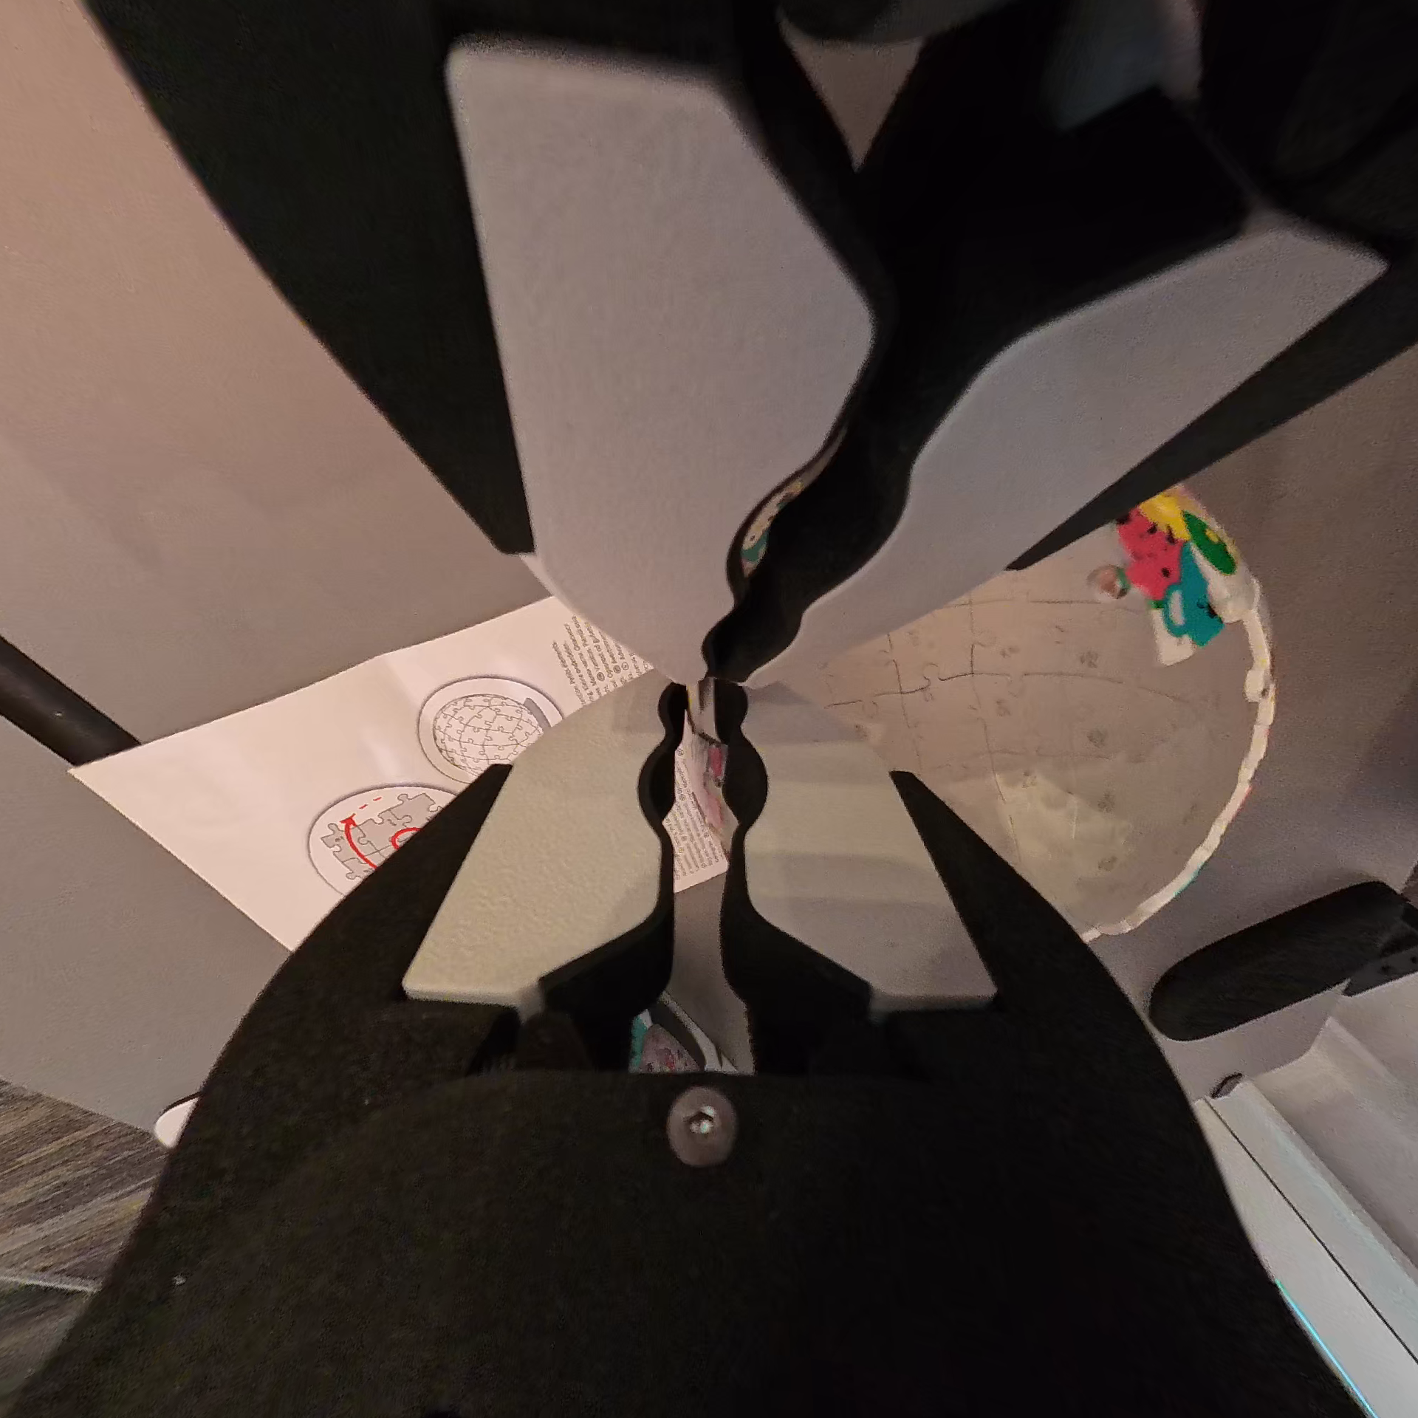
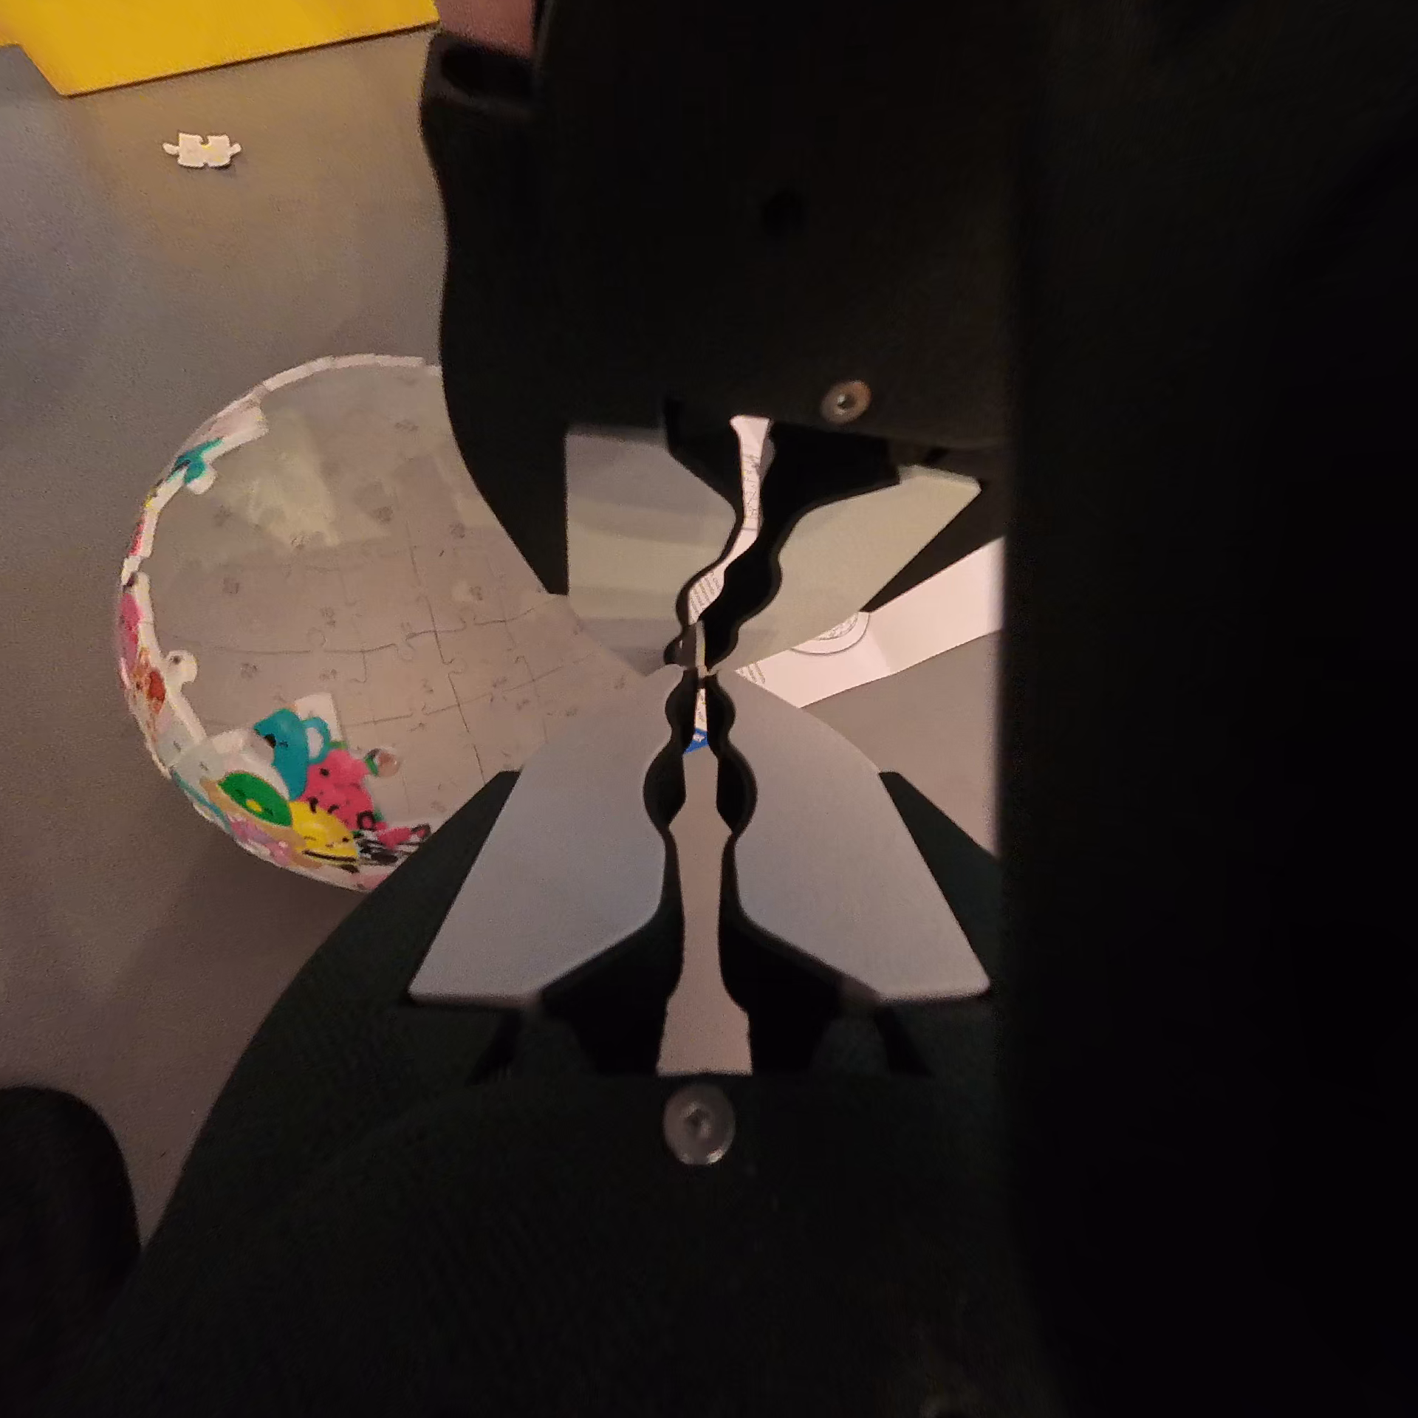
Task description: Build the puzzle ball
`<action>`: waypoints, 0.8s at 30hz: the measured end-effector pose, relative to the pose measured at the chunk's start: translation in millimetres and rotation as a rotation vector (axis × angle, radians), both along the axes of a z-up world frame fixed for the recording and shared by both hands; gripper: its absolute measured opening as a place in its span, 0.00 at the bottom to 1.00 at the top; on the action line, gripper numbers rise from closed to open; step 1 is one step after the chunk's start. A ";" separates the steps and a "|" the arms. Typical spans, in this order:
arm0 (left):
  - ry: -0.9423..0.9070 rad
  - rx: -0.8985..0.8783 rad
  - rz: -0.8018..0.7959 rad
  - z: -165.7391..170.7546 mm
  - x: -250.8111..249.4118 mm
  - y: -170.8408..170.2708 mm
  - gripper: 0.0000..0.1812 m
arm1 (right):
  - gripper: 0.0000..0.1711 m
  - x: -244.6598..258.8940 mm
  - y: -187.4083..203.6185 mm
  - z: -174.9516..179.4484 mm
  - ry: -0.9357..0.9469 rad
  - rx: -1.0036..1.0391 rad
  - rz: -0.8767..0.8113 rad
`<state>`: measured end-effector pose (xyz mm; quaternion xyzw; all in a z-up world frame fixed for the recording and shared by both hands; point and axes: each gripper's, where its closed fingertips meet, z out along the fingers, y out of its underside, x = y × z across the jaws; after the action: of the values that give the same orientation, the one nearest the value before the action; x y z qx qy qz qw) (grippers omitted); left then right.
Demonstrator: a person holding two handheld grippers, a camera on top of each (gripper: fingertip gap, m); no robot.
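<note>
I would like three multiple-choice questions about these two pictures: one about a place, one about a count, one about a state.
1. Where does the half-built puzzle ball lie in the right wrist view?
A. left of the grippers
B. on the yellow sheet
C. right of the grippers

2. How many loose pieces lie near the yellow sheet?
A. one
B. four
C. six

3. How are the left gripper and right gripper?
A. both wide open
B. tips meeting, each nearly shut on a thin piece
C. far apart

Answers: 1 A, the shell fills the left side. 2 A, a single white piece shows. 3 B, fingertips meet at centre.
</note>
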<state>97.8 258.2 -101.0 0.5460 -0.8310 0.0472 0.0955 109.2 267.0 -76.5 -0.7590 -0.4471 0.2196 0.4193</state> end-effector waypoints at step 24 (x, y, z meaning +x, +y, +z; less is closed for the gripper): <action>-0.003 0.021 -0.013 -4.1 -3.8 1.2 0.02 | 0.00 40.4 -5.6 5.9 0.086 -0.349 -0.225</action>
<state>94.0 259.4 -105.1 0.5416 -0.8351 0.0384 0.0888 149.6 261.4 -70.6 -0.8552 -0.2962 0.2779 0.3221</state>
